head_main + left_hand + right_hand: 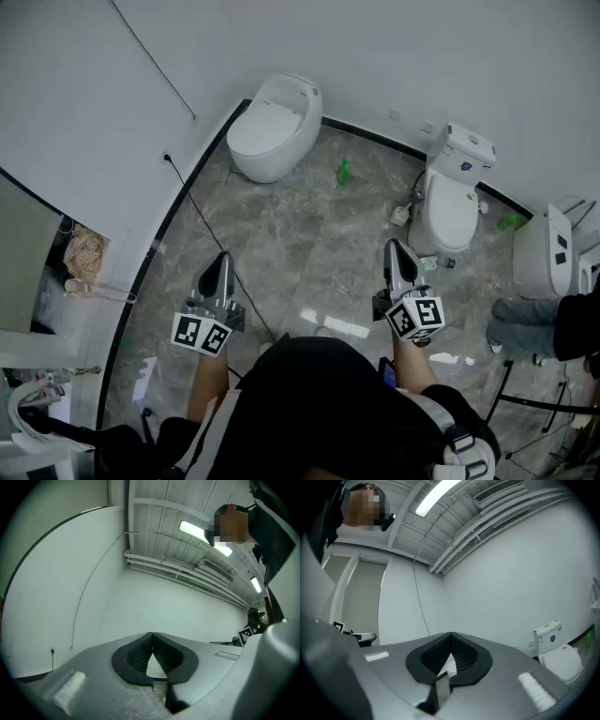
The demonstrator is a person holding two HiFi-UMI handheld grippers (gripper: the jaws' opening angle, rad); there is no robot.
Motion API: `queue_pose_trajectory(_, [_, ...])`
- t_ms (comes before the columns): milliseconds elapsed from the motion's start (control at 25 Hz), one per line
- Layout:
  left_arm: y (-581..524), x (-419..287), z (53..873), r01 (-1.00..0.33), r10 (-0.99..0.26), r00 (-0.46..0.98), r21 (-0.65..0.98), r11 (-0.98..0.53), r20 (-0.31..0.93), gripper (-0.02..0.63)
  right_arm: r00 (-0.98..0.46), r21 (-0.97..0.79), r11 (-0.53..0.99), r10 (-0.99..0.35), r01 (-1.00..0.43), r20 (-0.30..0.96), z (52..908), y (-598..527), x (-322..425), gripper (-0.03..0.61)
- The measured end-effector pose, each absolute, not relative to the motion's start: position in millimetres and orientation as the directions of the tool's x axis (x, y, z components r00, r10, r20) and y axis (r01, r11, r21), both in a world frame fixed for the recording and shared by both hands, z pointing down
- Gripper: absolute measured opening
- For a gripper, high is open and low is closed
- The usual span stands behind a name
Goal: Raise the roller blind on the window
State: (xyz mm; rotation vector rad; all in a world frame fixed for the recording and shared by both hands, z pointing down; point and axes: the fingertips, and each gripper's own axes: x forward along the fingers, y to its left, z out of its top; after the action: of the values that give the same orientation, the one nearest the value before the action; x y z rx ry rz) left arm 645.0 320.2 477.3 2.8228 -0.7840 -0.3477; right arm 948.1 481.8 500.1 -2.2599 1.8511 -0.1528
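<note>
Grey marble floor [300,234] spreads beneath a person who holds the left gripper [223,261] and the right gripper [395,248] out ahead, both pointed roughly level at a bare white wall [394,56]. Each gripper's own view shows its ribbed black pads pressed tip to tip with nothing between them: both are fully closed and carry nothing. No roller blind is plainly visible. The likeliest candidate is a tall pale panel [360,603] at the left of the right gripper view, beyond the wall's corner. Whether it is a window with its blind down cannot be told. If it is, it lies well apart from both grippers and off to the person's left, not ahead where a round toilet [274,127] and a second toilet [450,202] stand. The task appears not yet begun. A good approach would likely mean turning left, facing the panel squarely, finding the blind's cord or bottom bar, and parting one gripper's jaws before reaching.
</note>
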Motion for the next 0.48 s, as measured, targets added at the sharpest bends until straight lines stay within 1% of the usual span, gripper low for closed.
queue_pose_trajectory(480, [334,677,482,-0.501,-0.544,0.824,0.242,-0.831,-0.160,0.000,0.200,-0.259,-0.180,-0.978,-0.949,-0.051,509,496,988,-0.003])
